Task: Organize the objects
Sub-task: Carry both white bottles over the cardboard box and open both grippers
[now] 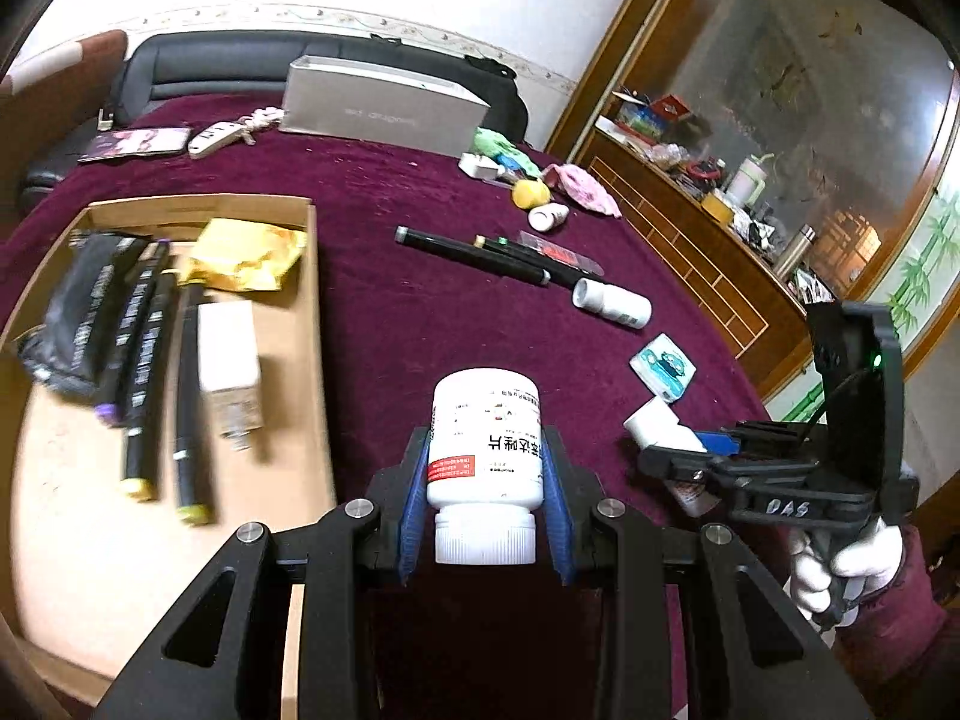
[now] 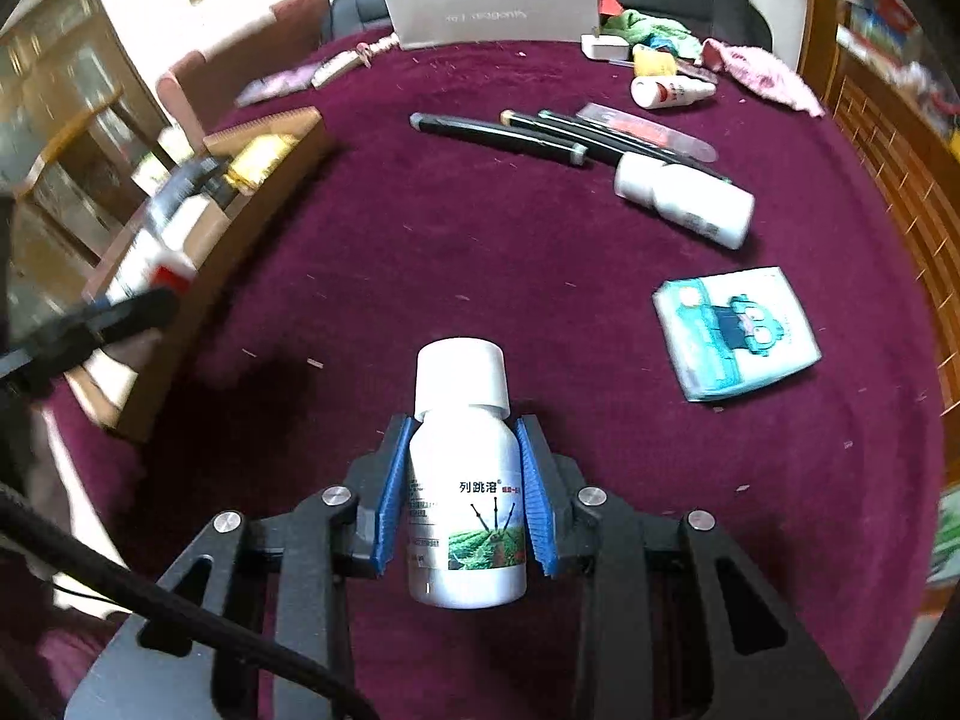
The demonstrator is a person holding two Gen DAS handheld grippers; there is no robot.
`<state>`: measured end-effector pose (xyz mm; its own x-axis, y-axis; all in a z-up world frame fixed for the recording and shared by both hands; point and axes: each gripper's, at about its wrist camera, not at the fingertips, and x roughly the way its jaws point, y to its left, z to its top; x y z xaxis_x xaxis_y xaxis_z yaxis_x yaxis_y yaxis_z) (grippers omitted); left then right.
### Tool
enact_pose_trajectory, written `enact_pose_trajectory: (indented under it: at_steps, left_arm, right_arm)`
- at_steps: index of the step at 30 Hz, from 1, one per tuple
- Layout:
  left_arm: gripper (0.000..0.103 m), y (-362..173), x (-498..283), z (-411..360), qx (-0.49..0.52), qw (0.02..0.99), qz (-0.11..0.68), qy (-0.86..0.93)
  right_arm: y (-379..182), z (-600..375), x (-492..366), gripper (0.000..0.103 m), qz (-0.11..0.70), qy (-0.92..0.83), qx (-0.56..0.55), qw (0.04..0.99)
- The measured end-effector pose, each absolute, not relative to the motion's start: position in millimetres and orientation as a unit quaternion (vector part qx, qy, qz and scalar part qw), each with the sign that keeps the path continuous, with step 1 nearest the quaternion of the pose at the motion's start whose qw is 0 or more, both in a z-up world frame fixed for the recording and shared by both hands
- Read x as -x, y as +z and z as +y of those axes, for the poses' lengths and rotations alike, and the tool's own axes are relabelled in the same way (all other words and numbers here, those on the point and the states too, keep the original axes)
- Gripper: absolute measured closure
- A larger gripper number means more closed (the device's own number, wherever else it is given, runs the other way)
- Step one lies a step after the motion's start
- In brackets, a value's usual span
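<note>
**Ana:** Bottles first, from the left wrist view: what is the left gripper (image 1: 485,495) doing?

**Ben:** It is clamping its blue pads (image 1: 414,510) on a white pill bottle (image 1: 485,444) with a red label band, cap (image 1: 485,534) pointing back toward the camera. To its left, a cardboard tray (image 1: 180,540) is holding black markers (image 1: 141,372), a small white box (image 1: 228,360) and a yellow packet (image 1: 249,255).

**Ana:** And ahead of it?

**Ben:** Loose pens (image 1: 474,255) and another white bottle (image 1: 612,302) are lying on the maroon cloth (image 1: 384,324), with a tissue pack (image 1: 663,367) ahead to the right. The right gripper (image 1: 678,450), in a gloved hand (image 1: 840,570), is sitting just to the right.

**Ana:** Now the right wrist view.

**Ben:** Here the right gripper (image 2: 462,498) is squeezing a white bottle with a green field label (image 2: 465,510), cap (image 2: 461,372) pointing forward. The tissue pack (image 2: 735,333) is lying ahead to the right, the lying bottle (image 2: 684,201) and pens (image 2: 498,138) farther ahead, and the tray (image 2: 240,222) off to the left.
</note>
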<state>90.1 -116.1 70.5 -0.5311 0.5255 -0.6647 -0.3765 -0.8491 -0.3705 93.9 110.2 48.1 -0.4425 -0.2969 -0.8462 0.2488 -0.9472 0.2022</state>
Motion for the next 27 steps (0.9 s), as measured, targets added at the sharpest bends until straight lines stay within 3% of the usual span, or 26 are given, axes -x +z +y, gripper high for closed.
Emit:
enact_pose_trajectory:
  at_steps: [12,27]
  left_arm:
    - [0.074,70,-105,-192,0.392,0.189,-0.123,0.892]
    - [0.074,50,-91,-273,0.393,0.123,-0.144,0.9]
  right_arm:
    - [71,52,-85,0.071,-0.135,-0.822,-0.489,0.26]
    - [73,-56,-51,0.07,-0.174,-0.779,-0.502,0.332]
